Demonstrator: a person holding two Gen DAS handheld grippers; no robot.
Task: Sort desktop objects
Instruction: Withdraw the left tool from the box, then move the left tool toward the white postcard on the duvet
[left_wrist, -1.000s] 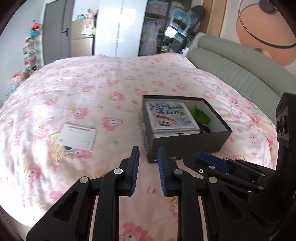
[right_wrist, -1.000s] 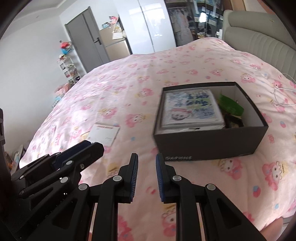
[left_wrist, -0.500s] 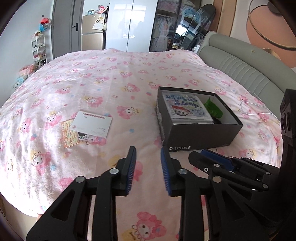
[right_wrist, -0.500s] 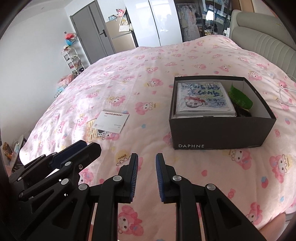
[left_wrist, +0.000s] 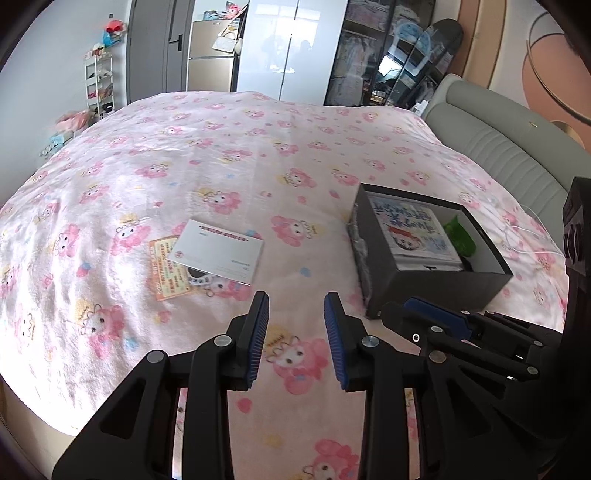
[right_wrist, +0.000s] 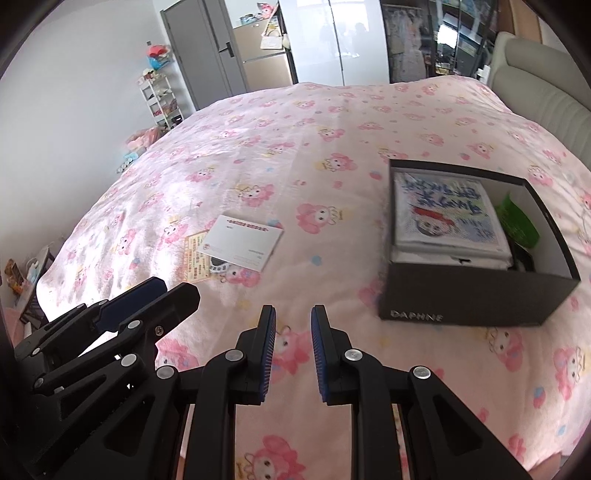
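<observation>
A white card (left_wrist: 218, 251) lies on the pink bedspread over an orange leaflet (left_wrist: 166, 267) and a small keychain (left_wrist: 197, 281); they also show in the right wrist view (right_wrist: 242, 245). A black box (left_wrist: 436, 273) (right_wrist: 476, 295) to the right holds a picture book (right_wrist: 447, 212) and a green item (right_wrist: 517, 221). My left gripper (left_wrist: 296, 314) is open and empty, near the bed's front, just right of the card. My right gripper (right_wrist: 292, 325) is open and empty, left of the box front. Each gripper shows at the edge of the other's view.
The grey padded headboard (left_wrist: 517, 147) runs along the right. A white cable (left_wrist: 532, 240) lies on the bedspread beyond the box. Wardrobes (left_wrist: 288, 48), a fridge and a white shelf rack (left_wrist: 98, 85) stand past the bed's far side.
Both grippers swung left, so the card now sits nearer the middle of each view. The left jaws have opened wider, the right jaws slightly wider.
</observation>
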